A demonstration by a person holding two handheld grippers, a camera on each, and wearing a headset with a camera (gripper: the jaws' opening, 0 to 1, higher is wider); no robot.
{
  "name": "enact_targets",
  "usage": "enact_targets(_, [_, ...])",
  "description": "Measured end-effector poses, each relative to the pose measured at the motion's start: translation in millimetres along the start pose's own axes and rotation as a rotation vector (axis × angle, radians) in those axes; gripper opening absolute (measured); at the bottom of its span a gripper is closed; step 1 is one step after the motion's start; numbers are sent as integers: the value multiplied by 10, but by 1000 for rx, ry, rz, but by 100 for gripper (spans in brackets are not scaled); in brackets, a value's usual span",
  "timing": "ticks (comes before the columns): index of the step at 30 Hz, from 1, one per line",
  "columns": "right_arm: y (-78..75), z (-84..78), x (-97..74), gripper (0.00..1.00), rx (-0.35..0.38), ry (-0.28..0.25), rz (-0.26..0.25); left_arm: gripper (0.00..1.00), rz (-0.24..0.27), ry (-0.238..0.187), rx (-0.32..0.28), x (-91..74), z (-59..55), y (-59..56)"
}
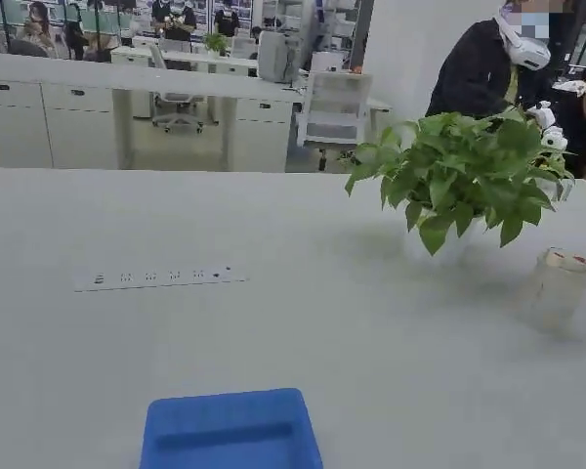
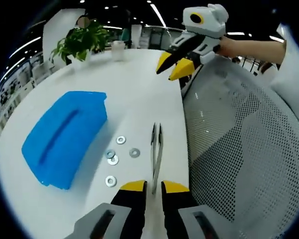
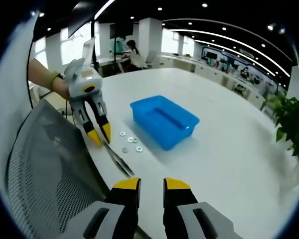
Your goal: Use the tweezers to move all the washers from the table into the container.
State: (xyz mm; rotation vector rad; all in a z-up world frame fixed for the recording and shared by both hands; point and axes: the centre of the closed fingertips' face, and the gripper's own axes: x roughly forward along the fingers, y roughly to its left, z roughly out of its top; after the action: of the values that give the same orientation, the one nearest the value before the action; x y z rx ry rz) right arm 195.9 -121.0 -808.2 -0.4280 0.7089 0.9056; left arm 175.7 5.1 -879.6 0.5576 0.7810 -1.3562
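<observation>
Silver tweezers (image 2: pixel 156 152) lie on the white table, with several washers (image 2: pixel 120 140) scattered just left of them, next to the blue container (image 2: pixel 65 134). My left gripper (image 2: pixel 153 188) hovers at the tweezers' near end, its jaws a narrow gap apart with nothing clamped. In the right gripper view the left gripper (image 3: pixel 100 134) stands over the tweezers (image 3: pixel 120 160) beside the washers (image 3: pixel 131 140) and the container (image 3: pixel 164 119). My right gripper (image 3: pixel 151 185) is slightly open and empty. It hangs in the air above the table edge (image 2: pixel 173 65). The container (image 1: pixel 230 432) shows in the head view.
A mesh office chair (image 2: pixel 239 149) stands close against the table edge by both grippers. A potted plant (image 1: pixel 464 171), a clear jar (image 1: pixel 560 283) and a power strip (image 1: pixel 161 277) sit further back on the table. People stand behind the plant.
</observation>
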Motion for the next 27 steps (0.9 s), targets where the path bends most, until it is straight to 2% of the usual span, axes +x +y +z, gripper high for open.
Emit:
enact_targets(1, [45, 22, 46, 14, -18, 13, 37, 7, 5, -35, 30, 14, 70, 22])
enact_targets(2, [69, 33, 74, 13, -37, 22, 59, 5, 6, -5, -3, 11, 21, 17])
enact_targets(4, [143, 48, 143, 11, -73, 43, 115, 3, 12, -6, -1, 23, 37, 20])
enact_targets(10, [326, 50, 413, 13, -191, 73, 260, 0, 75, 46, 38, 10, -5, 45])
enact_targets(12, [381, 39, 478, 15, -217, 77, 298, 0, 86, 53, 36, 11, -3, 48])
enact_targets(14, [448, 33, 549, 16, -229, 73, 342, 0, 106, 71, 65, 5, -10, 54])
enact_targets(17, [501, -13, 647, 17, -268, 83, 371, 0, 115, 98, 86, -33, 2, 29])
enact_targets(19, [544, -48, 704, 17, -296, 87, 394, 0, 128, 103, 93, -94, 59, 7])
enact_targets(23, [626, -31, 743, 16, -339, 64, 427, 0, 149, 84, 58, -223, 187, -58])
enact_targets(25, [634, -1, 741, 15, -347, 49, 423, 0, 156, 82, 46, -269, 223, -101])
enact_targets(27, [666, 54, 723, 13, -330, 14, 439, 0, 166, 66, 58, -335, 284, -161])
